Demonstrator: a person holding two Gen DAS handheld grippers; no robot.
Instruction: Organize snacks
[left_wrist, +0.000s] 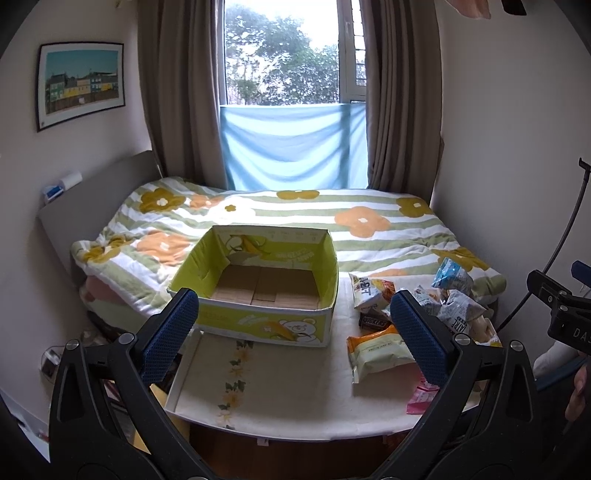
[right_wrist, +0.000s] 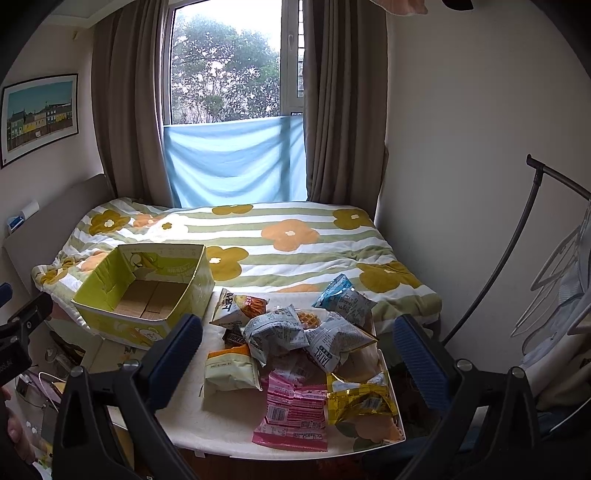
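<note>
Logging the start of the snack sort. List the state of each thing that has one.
Left gripper: open, holding nothing.
Right gripper: open, holding nothing.
Yellow-green cardboard box: open-topped, no snacks inside.
Pink striped snack packet: sealed, lying flat.
Brown curtains: drawn apart.

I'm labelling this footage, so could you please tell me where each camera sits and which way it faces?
Left wrist: behind the open left claw, facing the empty yellow box and window; the right claw shows at the edge.
Right wrist: behind the open right claw, facing the snack pile; a thumb shows bottom left.
Shared: box, snacks, table, flowered bed, window.
</note>
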